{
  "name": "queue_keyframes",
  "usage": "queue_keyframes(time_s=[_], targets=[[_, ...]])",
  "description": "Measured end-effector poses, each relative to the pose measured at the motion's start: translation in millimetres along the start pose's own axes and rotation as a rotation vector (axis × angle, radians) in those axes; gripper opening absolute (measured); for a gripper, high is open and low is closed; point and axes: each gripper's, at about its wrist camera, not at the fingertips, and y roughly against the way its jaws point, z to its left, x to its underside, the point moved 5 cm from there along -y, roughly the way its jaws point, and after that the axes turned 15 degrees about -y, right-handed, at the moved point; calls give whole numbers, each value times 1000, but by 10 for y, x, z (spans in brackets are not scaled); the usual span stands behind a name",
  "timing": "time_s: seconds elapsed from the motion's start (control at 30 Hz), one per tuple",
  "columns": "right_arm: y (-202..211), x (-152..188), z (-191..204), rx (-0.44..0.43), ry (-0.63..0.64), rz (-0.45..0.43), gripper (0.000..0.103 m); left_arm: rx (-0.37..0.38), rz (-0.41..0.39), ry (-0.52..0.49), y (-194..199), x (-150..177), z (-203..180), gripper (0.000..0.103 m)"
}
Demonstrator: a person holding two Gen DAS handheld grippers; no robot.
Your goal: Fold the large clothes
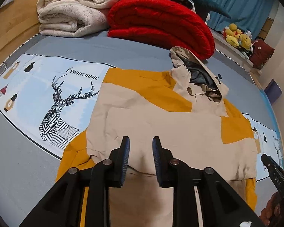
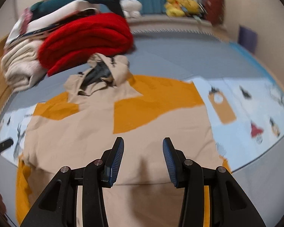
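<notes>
The left tongs [image 1: 141, 141] are a little way open and hold nothing. They hang just over the near part of the tan and yellow hooded jacket [image 1: 161, 124], which lies flat on the bed [image 1: 19, 160] in front of both tongs, sleeves tucked in, its hood [image 1: 198, 75] far ahead by the folded red blanket [image 1: 161, 22]. The right tongs [image 2: 143, 143] are open wider and are empty too. For a neat fold, each should probably pinch the near hem at a corner, lift together, and lay it up evenly toward the hood.
</notes>
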Motion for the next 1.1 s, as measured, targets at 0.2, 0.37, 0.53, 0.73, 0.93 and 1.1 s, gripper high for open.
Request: queue_keyframes(time_s=[0.2,0.37,0.53,0.73,0.93,1.1], targets=[[279,-2,-66,-9,-6,-29,44,-25,-55,-12,147,29,-164,40],[544,-68,-180,-6,-26,-85,44,-54,-89,-17,211,101,-289,47],[710,-157,-272,-13,-49,-118,44,-73,-99,-32,187,140,-347,47],[788,-268,-360,9,-31,-121,44,-48,-100,-60,112,114,-368,47],[654,-274,-541,59,3,-41,44,-46,-103,-152,23,55,-432,39],[531,-283,-745,112,19,-1,43,-3,-98,-193,-53,-35,-477,21]])
